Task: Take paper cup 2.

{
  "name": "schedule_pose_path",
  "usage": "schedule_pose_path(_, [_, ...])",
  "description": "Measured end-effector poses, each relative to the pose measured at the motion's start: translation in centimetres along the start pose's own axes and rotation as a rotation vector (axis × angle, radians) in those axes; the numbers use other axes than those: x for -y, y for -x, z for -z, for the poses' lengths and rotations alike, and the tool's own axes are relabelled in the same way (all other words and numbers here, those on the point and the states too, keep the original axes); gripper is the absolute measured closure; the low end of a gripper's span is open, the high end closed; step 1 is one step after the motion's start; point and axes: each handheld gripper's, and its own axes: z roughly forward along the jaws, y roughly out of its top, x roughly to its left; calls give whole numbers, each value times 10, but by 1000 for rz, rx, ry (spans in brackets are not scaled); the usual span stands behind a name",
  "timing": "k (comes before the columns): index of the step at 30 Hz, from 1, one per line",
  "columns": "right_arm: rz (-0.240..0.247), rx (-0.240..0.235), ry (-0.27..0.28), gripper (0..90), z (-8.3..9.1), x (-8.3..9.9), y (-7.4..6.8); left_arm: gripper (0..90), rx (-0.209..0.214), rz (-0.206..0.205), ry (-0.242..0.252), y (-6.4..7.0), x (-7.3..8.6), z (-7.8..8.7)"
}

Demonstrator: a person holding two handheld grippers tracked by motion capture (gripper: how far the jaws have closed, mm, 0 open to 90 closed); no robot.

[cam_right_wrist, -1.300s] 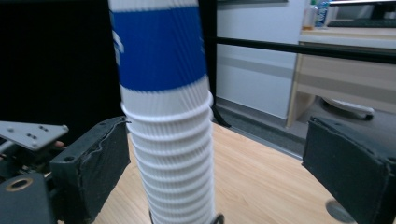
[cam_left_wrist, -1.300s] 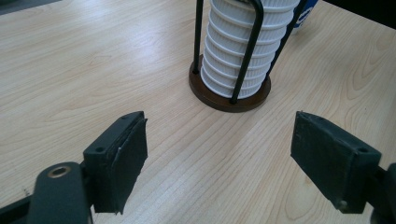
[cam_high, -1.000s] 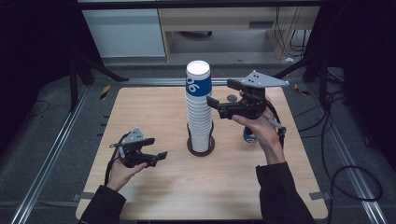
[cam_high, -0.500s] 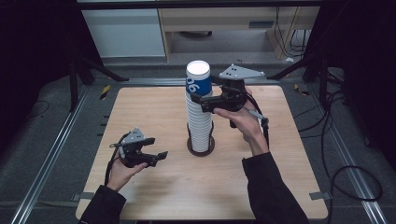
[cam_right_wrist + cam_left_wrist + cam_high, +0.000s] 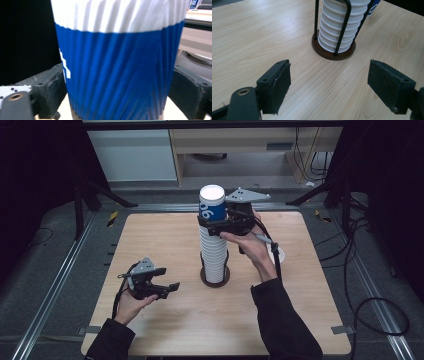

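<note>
At bench centre stood a tall stack of white ribbed cups [image 5: 214,250] in a wire holder on a round dark base [image 5: 215,278]; the top cup [image 5: 212,203], blue with white lettering, sat at the very top of the stack. High view: right tongs [image 5: 216,226] were raised to the top of the stack, just under the blue cup's band, the person's right hand [image 5: 250,245] behind them and a cable trailing down the forearm. Grey three-cornered plate on those tongs showed beside the cup mouth. Right gripper view gave what the high view could not: blue cup [image 5: 120,67] close up, its twisted ribbing and white upper band, with one black jaw at each flank. Left jaw pad lay against the cup wall; right pad sat at the cup's edge, contact there not certain. Read as clamped on the top cup.

Left tongs [image 5: 167,289] were held low over the near-left bench, well apart from the stack, jaws spread wide with nothing between. Left gripper view added the lower stack [image 5: 342,25]: stacked rims, black wire uprights [image 5: 344,25] and brown base disc [image 5: 334,51] on pale wood bench [image 5: 262,37], plus a sliver of a blue cup beyond the stack at the top edge. High view also showed a small white cup [image 5: 277,255] on the bench beyond the right wrist, partly hidden
</note>
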Motion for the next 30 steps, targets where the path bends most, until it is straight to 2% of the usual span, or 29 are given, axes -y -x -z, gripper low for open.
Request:
schedule_pose_path(4, [-2,-1,5,175,0,1,-1,183,-1,0,1,0,0,0])
schedule_pose_path(10, [17,5,1,183,3,-1,-2,184,0,0,0,0,0,0])
schedule_pose_path(12, [26,3,15,186,4,-1,-2,184,-1,0,0,0,0,0])
schedule_pose_path(15, [22,-1,35,189,8,-5,-2,184,-2,0,-1,0,0,0])
schedule_pose_path(18, [33,-1,24,196,9,-8,-3,184,-2,-1,0,0,0,0])
schedule_pose_path(30, [35,-9,65,207,17,-23,-4,185,-6,3,2,-1,0,2])
